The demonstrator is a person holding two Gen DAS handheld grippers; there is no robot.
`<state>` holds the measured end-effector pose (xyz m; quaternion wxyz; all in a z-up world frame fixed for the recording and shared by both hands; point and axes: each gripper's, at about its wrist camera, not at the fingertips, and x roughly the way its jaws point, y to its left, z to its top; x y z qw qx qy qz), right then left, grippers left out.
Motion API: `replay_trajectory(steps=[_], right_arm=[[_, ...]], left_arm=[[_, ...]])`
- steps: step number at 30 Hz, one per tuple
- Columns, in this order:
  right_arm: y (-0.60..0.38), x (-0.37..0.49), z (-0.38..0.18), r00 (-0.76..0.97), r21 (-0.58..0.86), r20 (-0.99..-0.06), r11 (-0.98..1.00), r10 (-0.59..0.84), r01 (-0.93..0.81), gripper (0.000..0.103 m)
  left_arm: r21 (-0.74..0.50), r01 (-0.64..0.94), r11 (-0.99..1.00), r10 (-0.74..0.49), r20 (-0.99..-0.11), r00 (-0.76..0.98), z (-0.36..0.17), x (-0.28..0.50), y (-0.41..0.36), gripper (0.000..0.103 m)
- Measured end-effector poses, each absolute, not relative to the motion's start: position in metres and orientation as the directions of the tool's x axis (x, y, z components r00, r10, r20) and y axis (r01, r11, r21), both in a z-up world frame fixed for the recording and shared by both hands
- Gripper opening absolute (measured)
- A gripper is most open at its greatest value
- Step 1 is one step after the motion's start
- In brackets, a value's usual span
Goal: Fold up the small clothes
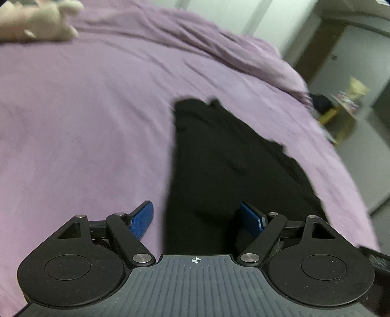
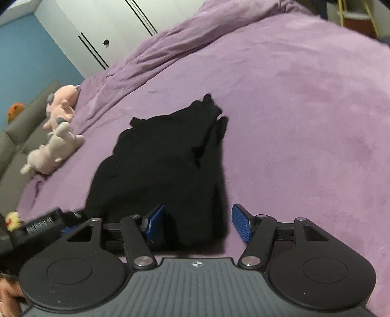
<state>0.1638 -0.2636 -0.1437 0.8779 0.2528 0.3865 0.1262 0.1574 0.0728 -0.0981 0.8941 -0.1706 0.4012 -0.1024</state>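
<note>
A small black garment [image 1: 226, 165] lies on the purple bedspread [image 1: 85, 126], stretching away from both grippers. It also shows in the right wrist view [image 2: 165, 161], partly folded, with a rumpled far end. My left gripper [image 1: 196, 220] is open, its blue pads either side of the garment's near left edge. My right gripper [image 2: 198, 223] is open, its blue pads either side of the garment's near right edge. Whether the pads touch the cloth I cannot tell.
Pink plush toys [image 2: 57, 136] lie at the bed's left side, one also in the left wrist view [image 1: 41, 22]. A bunched purple duvet [image 2: 185, 41] lies at the far end. A white wardrobe [image 2: 102, 31] and a yellow side table [image 1: 341, 114] stand beyond the bed.
</note>
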Motion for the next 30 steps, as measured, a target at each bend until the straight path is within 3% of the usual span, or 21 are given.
replay_trajectory(steps=[4, 7, 8, 10, 11, 12, 13, 15, 17, 21, 23, 25, 28, 30], right_arm=[[-0.264, 0.180, -0.150, 0.626, 0.593, -0.630, 0.805, 0.460, 0.006, 0.037], [-0.279, 0.182, -0.157, 0.587, 0.723, -0.581, 0.688, 0.564, 0.056, 0.018], [-0.290, 0.180, -0.162, 0.585, 0.810, -0.515, 0.579, 0.626, 0.093, 0.017], [-0.312, 0.178, -0.177, 0.609, 0.932, -0.342, 0.338, 0.715, 0.127, 0.017], [-0.317, 0.177, -0.180, 0.618, 0.933, -0.345, 0.331, 0.706, 0.143, 0.017], [-0.317, 0.177, -0.177, 0.607, 0.894, -0.422, 0.419, 0.673, 0.157, 0.017], [-0.311, 0.180, -0.170, 0.567, 0.795, -0.556, 0.588, 0.607, 0.150, 0.017], [-0.296, 0.177, -0.154, 0.566, 0.675, -0.624, 0.736, 0.539, 0.043, 0.019], [-0.280, 0.171, -0.131, 0.610, 0.539, -0.667, 0.842, 0.427, 0.000, 0.029], [-0.236, 0.169, -0.089, 0.757, 0.288, -0.599, 0.953, 0.260, -0.099, 0.029], [-0.218, 0.181, -0.083, 0.766, 0.252, -0.592, 0.960, 0.252, -0.121, 0.029], [-0.199, 0.197, -0.088, 0.740, 0.272, -0.607, 0.951, 0.290, -0.150, 0.029], [-0.177, 0.217, -0.117, 0.694, 0.180, -0.681, 0.972, 0.235, -0.152, 0.029], [-0.174, 0.207, -0.132, 0.742, 0.102, -0.634, 0.975, 0.218, -0.200, 0.030]], left_arm=[[-0.345, 0.080, 0.935, -0.321, -0.729, 0.605, -0.099, 0.168, 0.063, 0.081], [-0.405, 0.035, 0.913, -0.351, -0.742, 0.571, -0.093, 0.172, 0.070, 0.051], [-0.429, 0.022, 0.903, -0.366, -0.742, 0.562, -0.090, 0.171, 0.072, 0.035], [-0.524, -0.004, 0.852, -0.434, -0.710, 0.555, -0.086, 0.169, 0.085, 0.026], [-0.572, -0.015, 0.820, -0.471, -0.690, 0.550, -0.088, 0.165, 0.091, 0.023], [-0.615, -0.032, 0.788, -0.506, -0.676, 0.535, -0.090, 0.164, 0.098, 0.021], [-0.631, -0.047, 0.775, -0.522, -0.679, 0.516, -0.094, 0.161, 0.102, 0.019], [-0.554, -0.080, 0.829, -0.455, -0.750, 0.480, -0.098, 0.157, 0.105, 0.021], [-0.492, -0.093, 0.866, -0.388, -0.776, 0.497, -0.092, 0.150, 0.106, 0.035], [-0.379, -0.107, 0.919, -0.253, -0.776, 0.578, -0.063, 0.156, 0.089, 0.042], [-0.313, -0.060, 0.948, -0.209, -0.754, 0.623, -0.052, 0.165, 0.070, 0.055], [-0.272, -0.034, 0.962, -0.189, -0.747, 0.637, -0.052, 0.175, 0.052, 0.055], [-0.142, -0.020, 0.990, -0.101, -0.790, 0.605, -0.072, 0.189, 0.027, 0.062], [-0.100, -0.008, 0.995, -0.075, -0.797, 0.600, -0.083, 0.192, 0.019, 0.066]])
